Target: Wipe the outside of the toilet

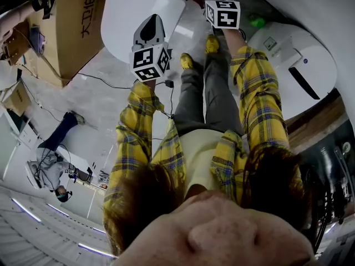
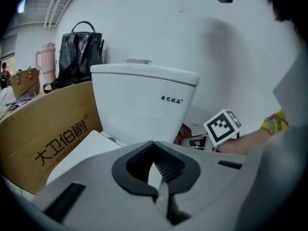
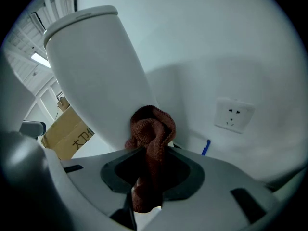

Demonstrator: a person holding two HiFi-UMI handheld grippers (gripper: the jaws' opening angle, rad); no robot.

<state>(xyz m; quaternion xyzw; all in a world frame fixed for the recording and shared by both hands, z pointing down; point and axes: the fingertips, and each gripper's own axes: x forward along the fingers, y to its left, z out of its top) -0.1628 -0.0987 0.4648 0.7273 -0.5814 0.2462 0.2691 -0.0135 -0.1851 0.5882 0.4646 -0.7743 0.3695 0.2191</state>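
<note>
The white toilet [image 2: 139,105] stands by the wall, its tank [image 3: 91,71] close ahead in the right gripper view. My right gripper [image 3: 149,177] is shut on a reddish-brown cloth [image 3: 151,129], whose bunched end presses on the tank's lower side. In the head view the right gripper's marker cube [image 1: 222,13] sits beside the toilet's lid [image 1: 138,10]. My left gripper [image 2: 156,179] is shut with nothing in it, held back from the toilet's front and facing the tank. Its marker cube [image 1: 148,60] hovers over the floor near the bowl.
A large cardboard box [image 2: 43,143] stands left of the toilet, with a black bag [image 2: 79,52] and a pink bottle [image 2: 45,61] behind it. A wall socket [image 3: 233,114] is right of the tank. Another white fixture [image 1: 299,65] lies on the right, and a person [image 1: 52,154] sits far left.
</note>
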